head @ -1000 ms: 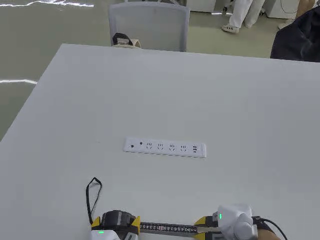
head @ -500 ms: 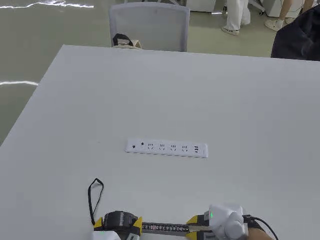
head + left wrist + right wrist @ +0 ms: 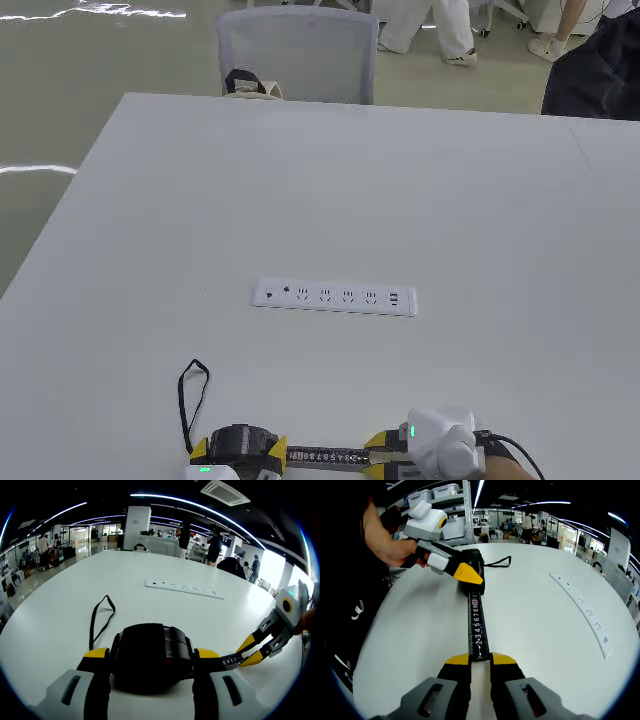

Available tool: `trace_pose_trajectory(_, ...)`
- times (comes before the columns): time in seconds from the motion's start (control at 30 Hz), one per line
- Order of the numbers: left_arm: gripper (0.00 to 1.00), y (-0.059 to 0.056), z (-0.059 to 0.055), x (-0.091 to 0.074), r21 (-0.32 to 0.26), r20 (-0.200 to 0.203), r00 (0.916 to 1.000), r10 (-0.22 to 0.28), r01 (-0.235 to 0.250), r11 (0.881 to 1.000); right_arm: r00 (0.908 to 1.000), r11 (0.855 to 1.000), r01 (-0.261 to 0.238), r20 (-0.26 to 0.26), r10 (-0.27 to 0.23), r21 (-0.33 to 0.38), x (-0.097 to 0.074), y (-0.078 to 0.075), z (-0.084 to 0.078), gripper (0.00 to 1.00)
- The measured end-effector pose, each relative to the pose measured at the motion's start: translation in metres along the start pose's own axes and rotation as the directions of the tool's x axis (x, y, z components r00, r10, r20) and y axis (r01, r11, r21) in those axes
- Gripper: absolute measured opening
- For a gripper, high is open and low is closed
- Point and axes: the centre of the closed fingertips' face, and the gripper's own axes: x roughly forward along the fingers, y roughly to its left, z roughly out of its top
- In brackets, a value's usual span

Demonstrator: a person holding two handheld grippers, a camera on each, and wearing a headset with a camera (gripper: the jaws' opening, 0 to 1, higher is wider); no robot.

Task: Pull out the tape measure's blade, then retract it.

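The left gripper's (image 3: pixel 151 654) fingers (image 3: pixel 95 654) squeezed tight around the black tape measure (image 3: pixel 238 441), low on the counter (image 3: pixel 350 200) at 6 o'clock. Its blade (image 3: pixel 476 627) stuck out a short way toward 3 o'clock. The right gripper's (image 3: pixel 480 659) fingers (image 3: pixel 457 660) pinched the blade's end. Pulling looked begun; sliding it back in was left.

The head view looks down over the table (image 3: pixel 200 200) from its near edge. The gripper views face each other along the blade (image 3: pixel 477 625).
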Motion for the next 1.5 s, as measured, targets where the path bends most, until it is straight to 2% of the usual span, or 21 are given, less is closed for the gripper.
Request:
trace_pose_trajectory(0.43, 0.63, 0.001, 0.0, -0.001, -0.006, -0.004, 0.9999, -0.011, 0.011, 1.0, 0.9999, 1.0, 0.001, 0.012, -0.001, -0.012, 0.012, -0.001, 0.011, 0.12)
trace_pose_trajectory(0.8, 0.63, 0.001, -0.001, 0.001, -0.005, -0.008, 0.9999, -0.011, 0.011, 1.0, 0.9988, 0.999, -0.019, 0.044, 0.02, -0.025, 0.029, 0.002, 0.033, 0.12)
trace_pose_trajectory(1.13, 0.63, -0.001, 0.001, -0.003, -0.003, -0.009, 0.9996, -0.027, 0.027, 1.0, 0.9984, 1.0, -0.024, 0.051, 0.025, -0.018, 0.037, 0.006, 0.041, 0.12)
trace_pose_trajectory(1.5, 0.63, 0.004, -0.003, 0.0, -0.007, -0.016, 0.9986, -0.051, 0.051, 0.999, 0.9981, 1.0, -0.023, 0.056, 0.024, -0.011, 0.051, 0.01, 0.049, 0.12)
